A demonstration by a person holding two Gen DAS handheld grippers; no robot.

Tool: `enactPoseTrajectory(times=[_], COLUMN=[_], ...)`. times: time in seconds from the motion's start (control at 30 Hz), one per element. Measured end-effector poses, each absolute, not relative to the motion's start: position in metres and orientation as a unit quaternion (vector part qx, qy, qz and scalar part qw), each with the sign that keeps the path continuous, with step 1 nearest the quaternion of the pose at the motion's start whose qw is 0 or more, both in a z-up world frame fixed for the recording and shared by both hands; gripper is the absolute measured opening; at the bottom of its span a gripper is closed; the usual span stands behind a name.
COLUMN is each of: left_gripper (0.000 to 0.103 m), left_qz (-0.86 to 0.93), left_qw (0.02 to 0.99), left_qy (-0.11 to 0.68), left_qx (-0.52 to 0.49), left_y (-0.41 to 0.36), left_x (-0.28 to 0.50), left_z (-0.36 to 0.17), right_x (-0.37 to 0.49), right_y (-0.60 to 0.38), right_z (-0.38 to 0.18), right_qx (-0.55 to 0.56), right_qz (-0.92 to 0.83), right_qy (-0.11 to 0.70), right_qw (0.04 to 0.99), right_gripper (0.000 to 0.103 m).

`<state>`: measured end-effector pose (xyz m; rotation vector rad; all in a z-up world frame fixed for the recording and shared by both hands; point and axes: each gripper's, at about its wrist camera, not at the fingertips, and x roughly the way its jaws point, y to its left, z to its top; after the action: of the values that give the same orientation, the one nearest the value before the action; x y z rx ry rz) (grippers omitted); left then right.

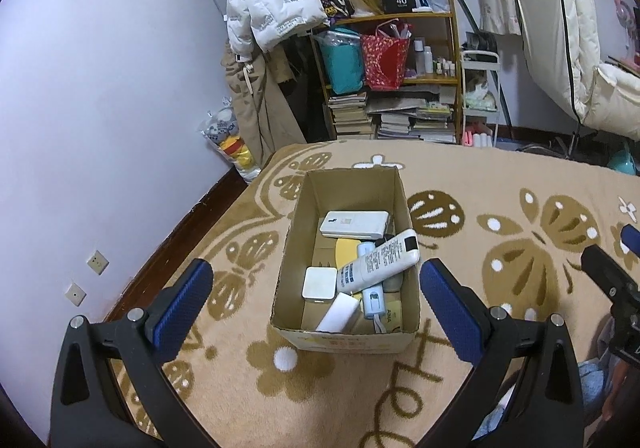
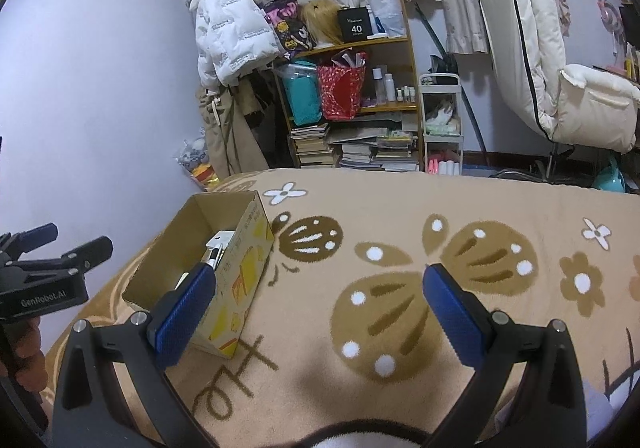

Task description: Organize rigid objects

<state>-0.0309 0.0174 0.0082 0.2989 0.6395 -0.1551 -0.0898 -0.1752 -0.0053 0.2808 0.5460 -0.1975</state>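
- Your left gripper is spread wide and holds nothing; it hangs above the near end of the cardboard box, which sits on the tan patterned blanket.
- Your right gripper is also spread wide and empty, over bare blanket to the right of the box.
- The things to organize look to be all inside the box: I see none loose on the blanket in either view, so the task seems close to done.
- The white tube lies across the pile, its long axis running from near-left to far-right, and its dark cap end rests on or just over the right wall of the box. It could roll or slip out if you knock that wall.
- The white power bank lies flat at the far end, its long axis running left to right.
- The square white case lies flat at the near left; a pale blue device runs near to far beneath the tube.
- The pile is loose, so if you push one piece the tube on top will likely shift.
- If you drop the left gripper straight down, its fingers could catch the side walls and tilt the light box.
- The two grippers are near each other beside the box; watch that they do not collide.
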Motion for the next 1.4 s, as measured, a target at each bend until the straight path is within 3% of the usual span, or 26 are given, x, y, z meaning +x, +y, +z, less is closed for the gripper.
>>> enactPoseTrajectory(times=[1.4], left_gripper=[0.102], left_qz=[-0.058], left_qw=[0.936], left_qy=[0.322], left_qx=[0.132], left_y=[0.029], left_x=[-0.026], left_z=[0.012], right_x=[-0.087], right_y=[-0.178], right_z=[-0.009], right_qx=[0.139], right_qz=[-0.103], right_qy=[0.271], right_qw=[0.947], right_gripper=[0.103])
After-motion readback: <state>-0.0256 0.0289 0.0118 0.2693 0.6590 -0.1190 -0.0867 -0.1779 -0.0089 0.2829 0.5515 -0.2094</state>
